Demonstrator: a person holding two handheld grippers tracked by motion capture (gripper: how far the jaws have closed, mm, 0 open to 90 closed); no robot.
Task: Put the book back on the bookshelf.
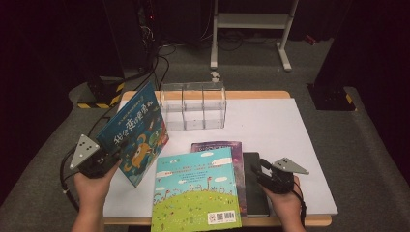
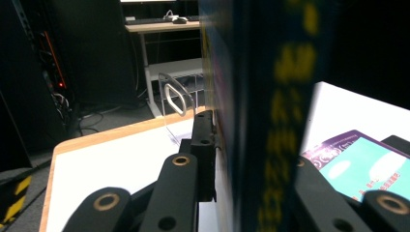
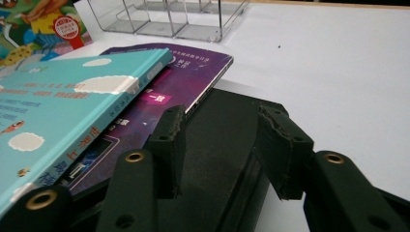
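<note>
Blue picture book (image 1: 138, 133), its cover printed with yellow characters and a cartoon creature, stands tilted on edge at the left of the high view, lifted clear of the white table (image 1: 285, 140). The left gripper (image 1: 112, 153) clamps it near its lower left corner. In the left gripper view the book's spine (image 2: 263, 116) rises straight up between the two black jaws, one pad (image 2: 203, 145) pressed flat against its left face, the other jaw hidden behind the blurred spine on the right.

Just behind the book, at upper centre of the high view, sits a clear acrylic organizer (image 1: 193, 106) with three compartments.

At lower right of the high view, the right gripper (image 1: 257, 170) rests over a black notebook (image 1: 255, 186) lying flat on the table. Its jaws stand part-way open, and in the right gripper view the two fingertips (image 3: 169, 140) straddle the notebook's dark cover without pinching it. Beside the notebook lies a purple book (image 1: 227, 146), partly covered by a turquoise children's book (image 1: 196, 191) at bottom centre.
</note>
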